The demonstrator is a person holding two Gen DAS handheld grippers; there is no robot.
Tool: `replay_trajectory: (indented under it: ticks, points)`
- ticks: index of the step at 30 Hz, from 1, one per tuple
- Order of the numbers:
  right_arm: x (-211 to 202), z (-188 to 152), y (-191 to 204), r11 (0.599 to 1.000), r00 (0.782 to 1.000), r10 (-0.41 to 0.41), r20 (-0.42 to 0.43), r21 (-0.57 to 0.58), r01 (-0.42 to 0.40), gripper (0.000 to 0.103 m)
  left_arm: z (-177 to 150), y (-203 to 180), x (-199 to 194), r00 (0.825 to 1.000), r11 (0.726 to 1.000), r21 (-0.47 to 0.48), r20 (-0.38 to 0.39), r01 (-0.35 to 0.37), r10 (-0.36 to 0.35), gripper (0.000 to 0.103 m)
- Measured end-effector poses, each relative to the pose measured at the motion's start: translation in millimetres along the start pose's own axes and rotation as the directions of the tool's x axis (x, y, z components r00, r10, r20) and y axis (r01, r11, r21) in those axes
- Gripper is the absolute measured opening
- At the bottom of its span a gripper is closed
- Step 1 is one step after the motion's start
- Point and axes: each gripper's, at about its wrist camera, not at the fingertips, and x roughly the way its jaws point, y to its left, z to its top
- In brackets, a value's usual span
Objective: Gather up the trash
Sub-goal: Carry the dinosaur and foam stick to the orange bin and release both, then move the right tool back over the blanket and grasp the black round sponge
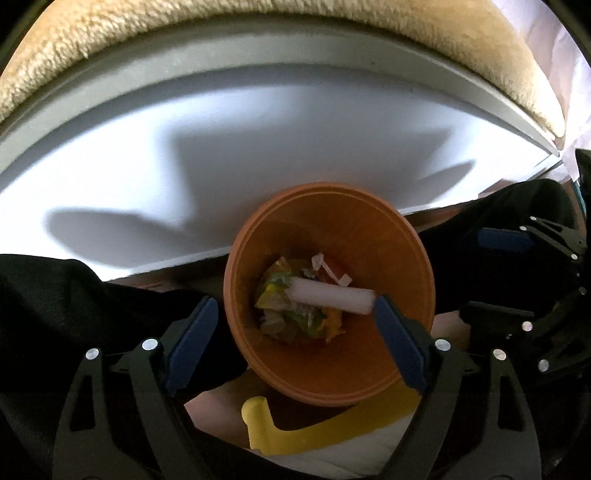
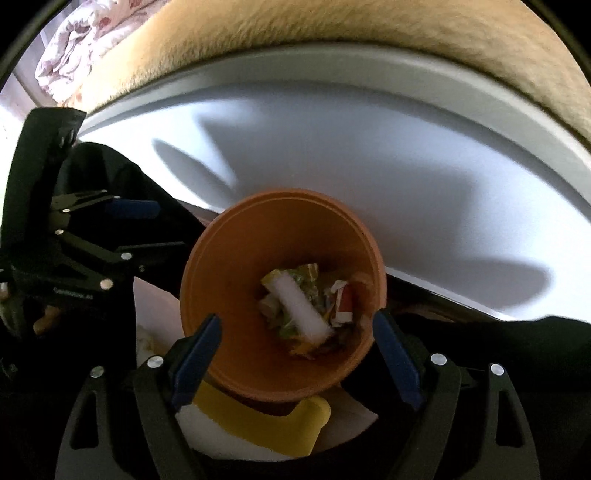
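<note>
An orange bin point(image 1: 388, 236) stands below the edge of a white table, seen from above in both wrist views. Crumpled wrappers point(image 1: 273, 295) fill its bottom, and a white foam stick point(image 1: 330, 299) lies across them. My left gripper point(image 1: 293, 304) hangs open over the bin, its blue pads wide apart with nothing pressed between them; the stick's end shows just beside the right pad. My right gripper point(image 2: 297, 323) is open over the same bin point(image 2: 258, 240), above the foam stick point(image 2: 301, 310) and wrappers point(image 2: 340, 299). Each gripper shows in the other's view, the right gripper point(image 1: 491, 275) and the left gripper point(image 2: 155, 229).
The white table point(image 1: 258, 147) lies beyond the bin, with a beige fuzzy surface point(image 1: 221, 29) behind it. A yellow plastic piece point(image 1: 295, 432) sits under the bin's near side. Dark cloth point(image 1: 74, 295) flanks the bin. Flowered bedding point(image 2: 74, 44) is at the far left.
</note>
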Motion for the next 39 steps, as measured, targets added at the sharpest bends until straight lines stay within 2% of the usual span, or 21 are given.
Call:
replay_trajectory:
  ticks: [3,6,8,10,11,14,17,21,23,27,32,33,35,37,39]
  points:
    - [-20,-5,0,1.000,0.999,-0.003,0.040,0.004,0.003,0.082,-1,-3,-12,1.000,1.000,0.005,0.026,-0.009,0.009,0.084]
    - [-61,-1,6,0.999,0.990,0.017,0.138,-0.031,-0.013,0.082,3,-7,-41,0.995,1.000,0.027,0.099,-0.006,0.004,0.084]
    - [-90,7,10,0.997,0.977,0.046,0.206,-0.063,-0.034,0.082,8,-8,-74,0.983,0.999,0.041,0.180,0.017,-0.024,0.084]
    - [-124,22,12,0.995,0.954,0.040,0.297,-0.103,-0.009,0.085,16,-6,-105,0.964,0.998,0.051,0.262,0.041,-0.052,0.085]
    - [-136,32,16,0.993,0.942,0.021,0.336,-0.114,0.019,0.089,22,-6,-119,0.952,0.998,0.054,0.302,0.039,-0.053,0.090]
    - [-161,78,10,0.987,0.897,-0.037,0.440,-0.124,0.101,0.096,44,-4,-149,0.919,0.998,0.059,0.391,0.019,-0.040,0.092]
    - [-161,128,-6,0.991,0.893,-0.049,0.448,-0.089,0.099,0.097,73,-1,-164,0.892,0.998,0.058,0.451,0.010,-0.035,0.092]
    - [-148,188,-32,1.000,0.893,-0.006,0.450,-0.012,0.012,0.097,118,10,-160,0.864,0.999,0.007,0.501,-0.054,0.044,0.092]
    - [-137,226,-45,0.999,0.897,-0.020,0.442,0.045,-0.001,0.097,138,20,-154,0.853,0.997,-0.010,0.517,-0.076,0.070,0.092]
    - [-112,280,-63,0.990,0.910,-0.094,0.404,0.131,0.045,0.097,176,39,-137,0.851,0.994,-0.048,0.513,-0.101,0.111,0.092]
    - [-71,337,-92,0.968,0.925,-0.154,0.346,0.239,0.072,0.093,207,61,-104,0.864,0.986,-0.083,0.476,-0.145,0.167,0.092]
    - [-64,346,-95,0.966,0.928,-0.159,0.338,0.246,0.076,0.088,210,63,-101,0.867,0.986,-0.089,0.468,-0.144,0.169,0.092]
    - [-54,358,-97,0.964,0.927,-0.171,0.334,0.252,0.088,0.086,215,71,-91,0.887,0.990,-0.100,0.442,-0.096,0.131,0.092]
    - [-48,366,-97,0.961,0.922,-0.181,0.341,0.260,0.092,0.085,216,74,-88,0.892,0.991,-0.106,0.436,-0.080,0.119,0.092]
    - [-39,375,-98,0.960,0.927,-0.171,0.334,0.268,0.080,0.085,214,75,-86,0.892,0.992,-0.106,0.439,-0.070,0.110,0.092]
